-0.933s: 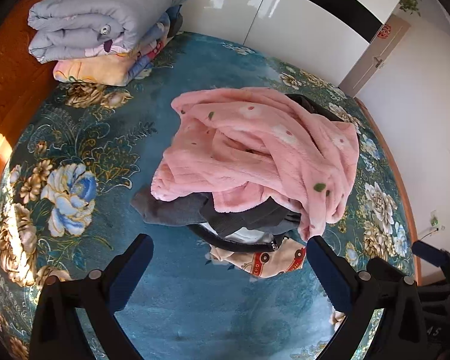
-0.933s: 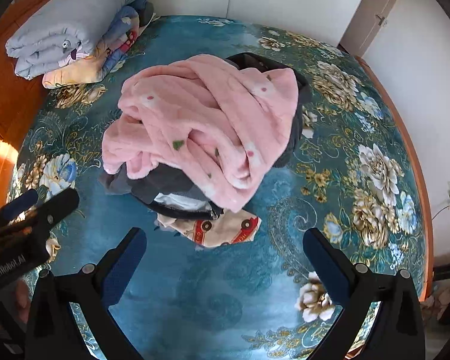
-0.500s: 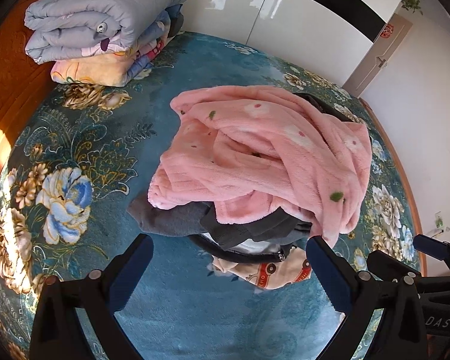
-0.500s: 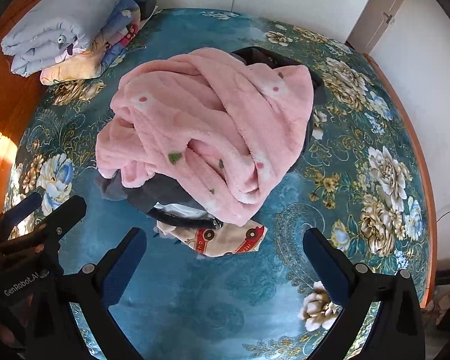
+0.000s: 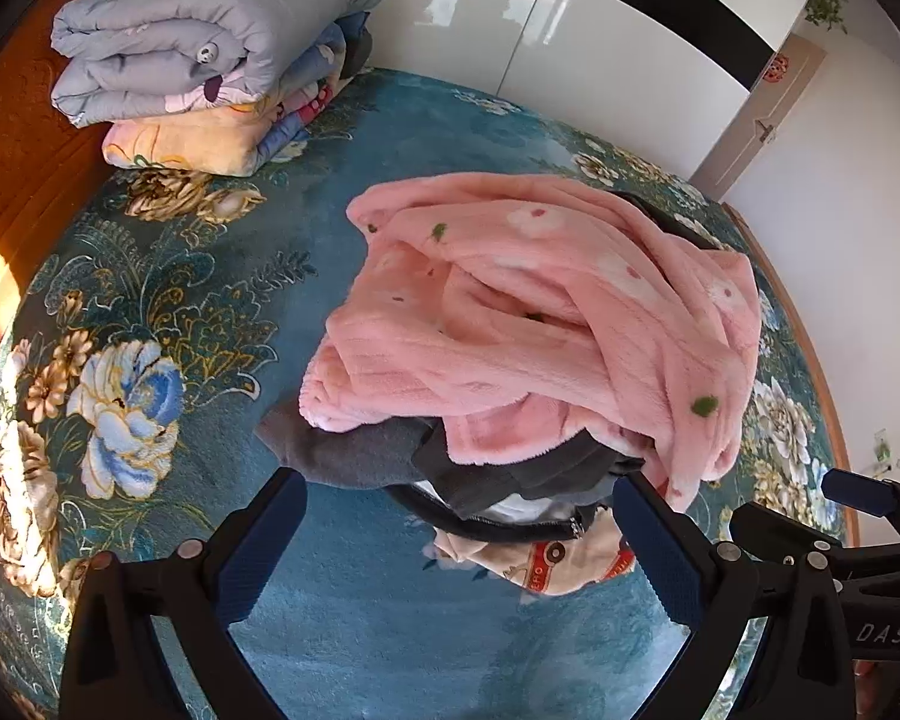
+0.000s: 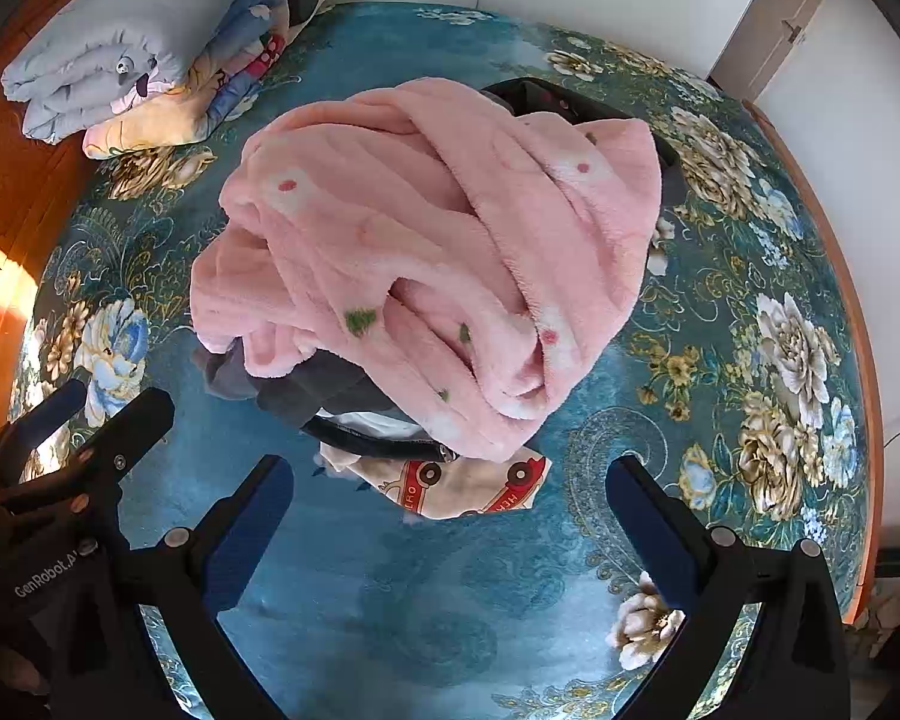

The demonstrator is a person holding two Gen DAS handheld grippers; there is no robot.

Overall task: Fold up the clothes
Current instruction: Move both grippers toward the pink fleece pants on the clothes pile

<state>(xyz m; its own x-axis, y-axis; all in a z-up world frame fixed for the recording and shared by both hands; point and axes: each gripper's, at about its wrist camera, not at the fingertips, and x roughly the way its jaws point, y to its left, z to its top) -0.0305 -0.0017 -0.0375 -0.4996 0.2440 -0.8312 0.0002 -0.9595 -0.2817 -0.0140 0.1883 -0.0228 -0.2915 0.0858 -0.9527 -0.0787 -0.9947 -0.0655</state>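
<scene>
A heap of clothes lies mid-bed. On top is a crumpled pink fleece garment (image 5: 540,324) with small flower spots, also in the right wrist view (image 6: 438,240). Under it are dark grey clothes (image 5: 366,450) and a cream piece with red cars (image 6: 468,483). My left gripper (image 5: 459,522) is open and empty, just short of the heap's near edge. My right gripper (image 6: 450,504) is open and empty, its fingers either side of the car-print piece, above the bed. The left gripper shows in the right wrist view (image 6: 99,420).
The bed has a teal floral cover (image 5: 150,330). Folded quilts (image 5: 210,48) are stacked at the far left by the wooden headboard (image 5: 12,138). White wardrobe doors (image 5: 570,30) stand behind the bed. The bed's right edge (image 6: 840,276) borders a white wall.
Both grippers have moved closer to the clothes heap, which now looks larger. Both stay open. The clothes have not moved.
</scene>
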